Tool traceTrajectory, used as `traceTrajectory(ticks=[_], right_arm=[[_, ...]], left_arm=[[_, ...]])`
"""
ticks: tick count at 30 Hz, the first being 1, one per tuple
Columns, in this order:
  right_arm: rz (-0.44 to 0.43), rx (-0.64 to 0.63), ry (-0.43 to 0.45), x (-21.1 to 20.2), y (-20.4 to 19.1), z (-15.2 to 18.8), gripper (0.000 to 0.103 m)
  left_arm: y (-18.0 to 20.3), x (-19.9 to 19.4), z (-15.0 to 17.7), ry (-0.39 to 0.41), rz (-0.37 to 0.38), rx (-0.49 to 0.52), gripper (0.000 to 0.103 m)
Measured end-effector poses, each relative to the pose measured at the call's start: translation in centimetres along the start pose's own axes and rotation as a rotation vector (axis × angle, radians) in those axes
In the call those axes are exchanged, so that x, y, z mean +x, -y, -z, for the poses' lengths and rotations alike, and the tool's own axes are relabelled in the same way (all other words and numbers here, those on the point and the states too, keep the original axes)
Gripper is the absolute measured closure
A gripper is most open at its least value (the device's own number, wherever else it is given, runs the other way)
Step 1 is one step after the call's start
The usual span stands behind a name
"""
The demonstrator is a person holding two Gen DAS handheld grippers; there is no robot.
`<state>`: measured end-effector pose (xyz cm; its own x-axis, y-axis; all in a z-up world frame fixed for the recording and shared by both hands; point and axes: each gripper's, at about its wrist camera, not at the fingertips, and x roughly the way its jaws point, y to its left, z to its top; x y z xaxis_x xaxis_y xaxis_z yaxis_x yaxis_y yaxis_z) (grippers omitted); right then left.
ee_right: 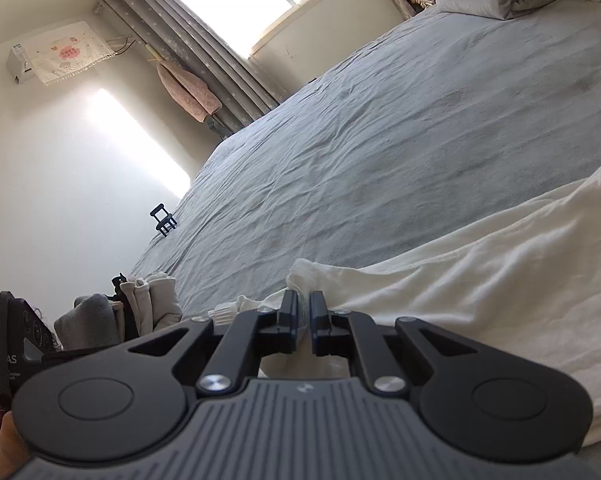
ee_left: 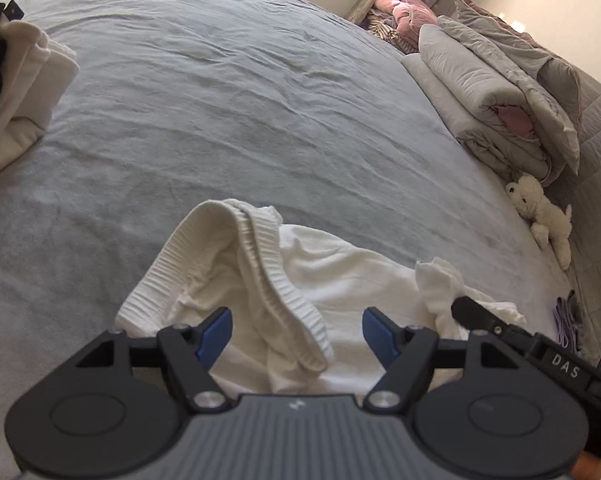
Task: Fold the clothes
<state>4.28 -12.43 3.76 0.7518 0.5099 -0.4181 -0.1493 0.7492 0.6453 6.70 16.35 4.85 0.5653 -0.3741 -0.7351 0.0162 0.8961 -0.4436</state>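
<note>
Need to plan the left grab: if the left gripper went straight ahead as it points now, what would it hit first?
Most likely the white garment: its ribbed hem lies between the open left gripper fingers, just ahead. Depth is uncertain.

White garment: soft matt knit cloth, with a coarsely ribbed band along one edge. Bed: covered by a grey-blue woven sheet, matt and finely creased. Left tongs: matt black moulded plastic arms, blue pads of smoother plastic, bright polished metal pivot screws, and a grey ribbed plastic body. Right tongs: the same black plastic and metal fittings. Folded quilts: grey cloth, puffy and crinkled. Toy bear: cream fleecy plush. Curtain: heavy grey cloth, matt, hung in pleats.
</note>
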Motion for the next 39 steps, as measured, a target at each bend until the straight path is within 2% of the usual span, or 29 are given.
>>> traceTrajectory(ticks=[2, 3, 4, 5, 7, 11, 15, 17, 19, 21, 23, 24, 30, 33, 35, 39], right_arm=[[-0.002, 0.010, 0.000, -0.1, 0.2, 0.2, 0.095], [-0.004, 0.010, 0.000, -0.1, 0.1, 0.3, 0.095], [-0.006, 0.008, 0.001, -0.1, -0.1, 0.4, 0.095], [-0.010, 0.008, 0.005, -0.2, -0.2, 0.4, 0.095], [-0.019, 0.006, 0.011, -0.3, -0.5, 0.3, 0.095], [-0.037, -0.017, 0.010, -0.1, -1.4, 0.0, 0.095], [-0.070, -0.042, -0.008, 1.1, -2.7, 0.2, 0.095], [-0.087, -0.048, -0.017, 2.1, -3.5, 0.4, 0.095], [-0.101, -0.053, -0.029, 3.0, -4.1, 0.7, 0.095], [-0.111, -0.068, -0.044, 4.0, -4.9, 1.0, 0.095], [-0.123, -0.091, -0.059, 4.9, -5.7, 1.5, 0.095], [-0.130, -0.100, -0.066, 5.4, -6.1, 1.8, 0.095], [-0.144, -0.151, -0.123, 8.2, -8.4, 3.6, 0.095], [-0.081, -0.219, -0.149, 9.8, -9.1, 4.7, 0.094], [-0.049, -0.235, -0.155, 10.4, -9.0, 5.3, 0.088], [-0.120, -0.238, -0.157, 9.1, -9.1, 5.3, 0.085]], left_arm=[[0.1, 0.9, 0.2, -0.019, -0.011, -0.010, 0.030], [0.3, 1.4, 0.4, -0.030, -0.020, -0.007, 0.039], [0.5, 1.8, 0.5, -0.036, -0.029, 0.006, 0.066], [0.6, 1.9, 0.6, -0.038, -0.040, 0.020, 0.086], [0.3, 1.7, 0.5, -0.031, -0.042, 0.020, 0.089], [-1.6, 0.2, -0.2, -0.012, -0.031, -0.031, 0.089], [-3.6, -0.9, -1.0, 0.014, -0.118, -0.048, 0.088], [-4.6, -1.0, -1.2, 0.010, -0.126, -0.059, 0.088], [-5.0, -1.2, -1.2, -0.002, -0.108, -0.061, 0.088], [-5.2, -1.7, -1.2, 0.007, -0.109, -0.062, 0.083], [-5.5, -2.2, -1.4, 0.025, -0.114, -0.072, 0.071], [-5.6, -2.5, -1.5, 0.035, -0.117, -0.078, 0.069], [-6.7, -3.5, -2.4, 0.078, -0.097, -0.145, 0.068], [-6.6, -3.6, -2.5, 0.085, -0.096, -0.147, 0.068], [-6.3, -3.5, -2.5, 0.089, -0.090, -0.140, 0.066], [-5.6, -3.6, -2.6, 0.110, -0.077, -0.112, 0.064]])
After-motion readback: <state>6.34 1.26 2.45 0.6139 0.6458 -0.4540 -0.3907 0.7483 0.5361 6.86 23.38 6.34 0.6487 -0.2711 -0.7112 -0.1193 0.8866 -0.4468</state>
